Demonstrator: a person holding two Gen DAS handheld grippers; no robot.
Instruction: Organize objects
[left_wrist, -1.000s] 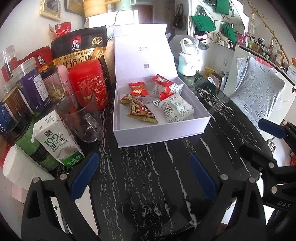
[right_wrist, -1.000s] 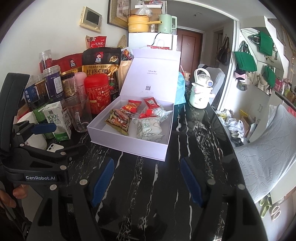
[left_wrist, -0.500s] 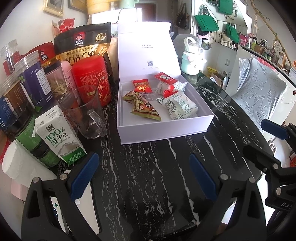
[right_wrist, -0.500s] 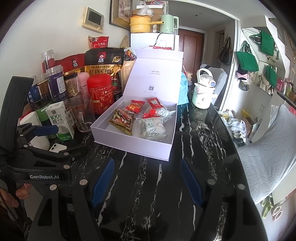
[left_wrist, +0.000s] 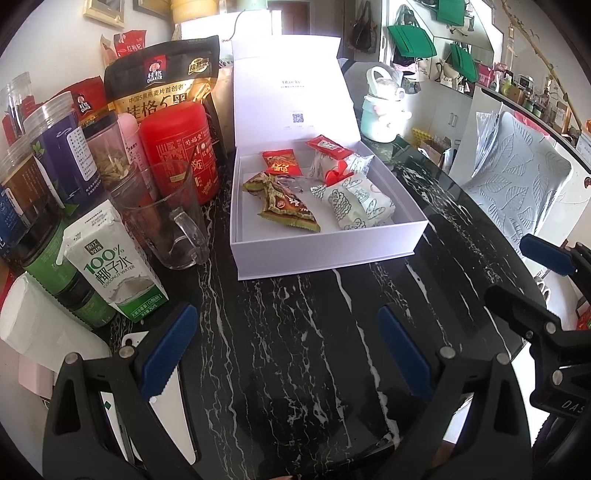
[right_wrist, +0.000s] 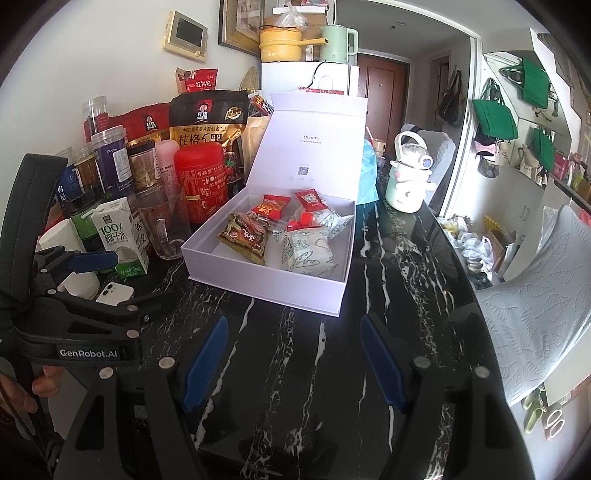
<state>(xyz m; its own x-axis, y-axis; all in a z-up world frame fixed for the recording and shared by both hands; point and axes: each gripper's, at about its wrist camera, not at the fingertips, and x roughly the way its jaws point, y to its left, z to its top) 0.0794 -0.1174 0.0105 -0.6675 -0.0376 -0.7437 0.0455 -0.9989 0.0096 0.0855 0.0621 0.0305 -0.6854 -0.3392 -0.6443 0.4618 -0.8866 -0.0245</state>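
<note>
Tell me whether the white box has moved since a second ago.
No. The box sits just as close to the red canister and the glass mug as before.

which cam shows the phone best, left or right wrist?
Right wrist: the white phone lies in plain sight, camera lenses visible, beside the coconut water carton. Left wrist shows only part of it, behind the left gripper's finger.

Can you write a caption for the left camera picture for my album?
Open tongs wait over the black marble table, facing a white box of snacks.

Green bags (right_wrist: 494, 119) hanging beyond grey chair (right_wrist: 546, 280)
</note>
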